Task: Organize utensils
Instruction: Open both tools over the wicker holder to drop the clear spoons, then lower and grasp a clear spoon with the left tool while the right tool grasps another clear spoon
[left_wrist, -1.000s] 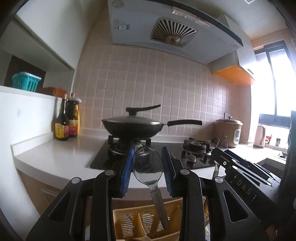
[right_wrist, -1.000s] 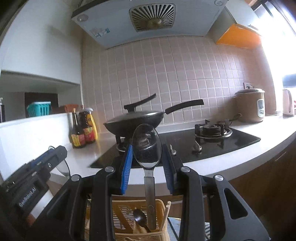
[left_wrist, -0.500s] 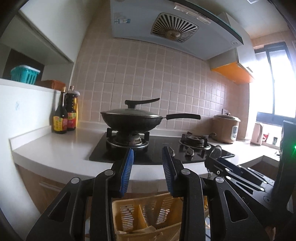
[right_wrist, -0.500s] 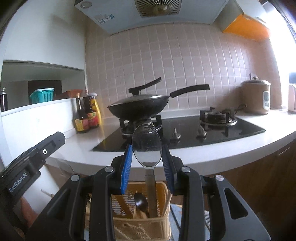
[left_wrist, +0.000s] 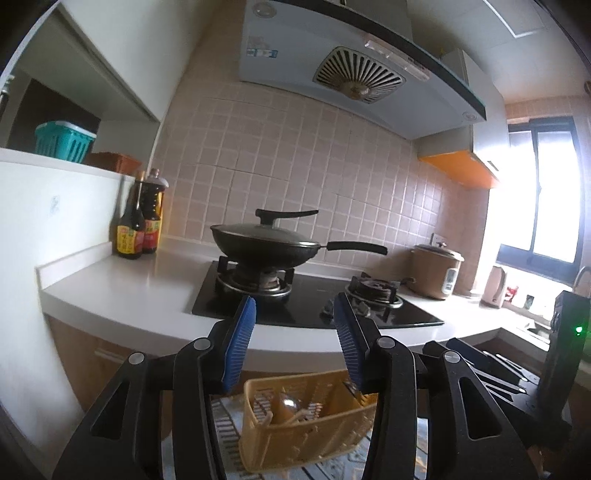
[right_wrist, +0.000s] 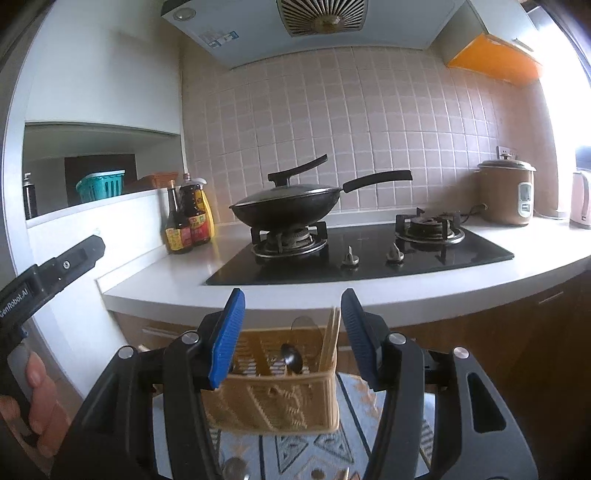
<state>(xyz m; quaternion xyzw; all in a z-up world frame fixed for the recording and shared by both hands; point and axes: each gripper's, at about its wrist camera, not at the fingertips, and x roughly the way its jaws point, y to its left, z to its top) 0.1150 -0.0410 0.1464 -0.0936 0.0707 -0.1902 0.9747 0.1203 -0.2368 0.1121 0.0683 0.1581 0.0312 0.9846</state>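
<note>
Two claws, left claw (left_wrist: 294, 334) and right claw (right_wrist: 291, 325), opening empty over one yellow basket (right_wrist: 273, 402) holding two spoons (right_wrist: 291, 358), wok (right_wrist: 288, 208) behind

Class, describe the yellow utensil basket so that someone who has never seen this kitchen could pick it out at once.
Find the white countertop with the black gas hob; look below its front edge, in front of the wooden cabinets. There a yellow plastic utensil basket stands on a patterned mat. Unlike the teal basket up on the ledge, it is lattice-sided and holds spoons and chopsticks.
</note>
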